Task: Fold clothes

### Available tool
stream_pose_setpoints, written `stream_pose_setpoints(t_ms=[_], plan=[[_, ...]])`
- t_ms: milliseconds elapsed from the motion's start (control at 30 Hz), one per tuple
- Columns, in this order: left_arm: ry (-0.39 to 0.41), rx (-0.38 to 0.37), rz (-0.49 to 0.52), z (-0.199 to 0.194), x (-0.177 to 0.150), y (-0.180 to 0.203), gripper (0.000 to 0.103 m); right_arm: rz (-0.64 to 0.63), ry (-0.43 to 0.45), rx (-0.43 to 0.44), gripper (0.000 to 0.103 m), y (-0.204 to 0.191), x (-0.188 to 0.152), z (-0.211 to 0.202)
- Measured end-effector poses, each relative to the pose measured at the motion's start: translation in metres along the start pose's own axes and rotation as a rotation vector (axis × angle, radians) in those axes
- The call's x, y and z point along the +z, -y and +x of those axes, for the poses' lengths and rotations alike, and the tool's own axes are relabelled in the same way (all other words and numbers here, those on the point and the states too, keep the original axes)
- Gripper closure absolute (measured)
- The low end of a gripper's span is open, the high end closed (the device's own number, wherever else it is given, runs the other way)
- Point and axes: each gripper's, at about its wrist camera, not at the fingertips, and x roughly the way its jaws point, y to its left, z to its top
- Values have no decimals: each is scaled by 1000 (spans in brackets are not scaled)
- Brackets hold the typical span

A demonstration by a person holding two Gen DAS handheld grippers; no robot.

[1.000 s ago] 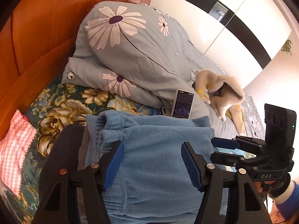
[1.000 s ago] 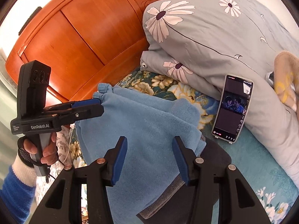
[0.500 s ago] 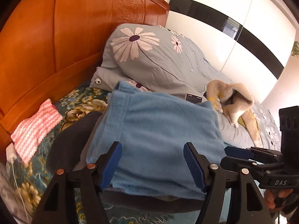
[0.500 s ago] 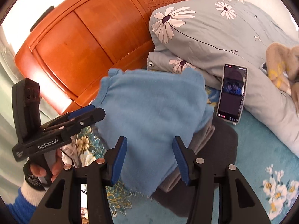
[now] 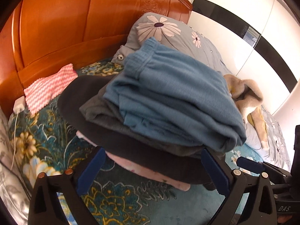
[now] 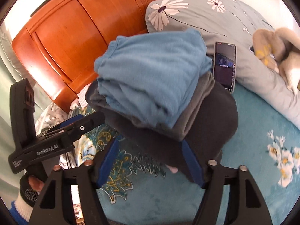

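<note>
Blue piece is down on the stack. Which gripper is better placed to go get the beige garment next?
Right, probably. The beige garment lies on the duvet to the stack's right, the side the right gripper works from. The left gripper sits at the stack's far side. Both jaws are opening, nothing between them.

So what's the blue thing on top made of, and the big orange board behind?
The blue folded garment looks like soft knit or fleece: matte, fuzzy, with a ribbed waistband. The headboard looks like varnished wood: glossy orange-brown, with carved panels and bright reflections.

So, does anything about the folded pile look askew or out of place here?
The blue garment sits skewed on the grey one, overhanging toward the headboard. A phone leans on the duvet beside the pile.
</note>
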Motion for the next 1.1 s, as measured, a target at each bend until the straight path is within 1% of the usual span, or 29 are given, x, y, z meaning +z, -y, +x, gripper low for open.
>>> stream_pose_setpoints(t_ms=[67,167,233,267,367,533,600,667,700,767,833,900,1000,1100], plan=[[-3,15,-3,-4,-8,-2,0,13,-4,-3,30,-1,-6,1],[17,14,-27,-11,-16,-6,0,22,-6,-12,29,-5,-14,2],[32,11,-38,-17,-21,-8,0,23,-4,-20,26,-7,-20,1],[35,2,-41,-20,-23,-8,0,24,-5,-23,19,-8,-22,0],[40,-10,-51,-24,-24,-10,0,24,0,-33,18,-9,-27,-1],[89,38,-56,-37,-26,-6,0,33,13,-50,16,-12,-35,-3],[99,52,-58,-41,-28,-6,0,40,21,-59,5,-12,-37,-5],[102,57,-60,-45,-29,-7,0,44,30,-77,4,-12,-40,-6],[106,61,-63,-46,-30,-8,0,45,34,-86,1,-13,-41,-7],[128,84,-69,-50,-31,-9,0,41,44,-107,0,-13,-42,-8],[164,134,-70,-52,-35,-9,0,36,57,-130,0,-14,-43,-10],[180,170,-69,-53,-37,-10,0,31,82,-138,0,-14,-44,-13],[226,176,-73,-59,-44,-10,0,12,125,-161,0,-15,-46,-17],[275,197,-63,-61,-49,-10,0,-10,166,-188,0,-17,-50,-21]])
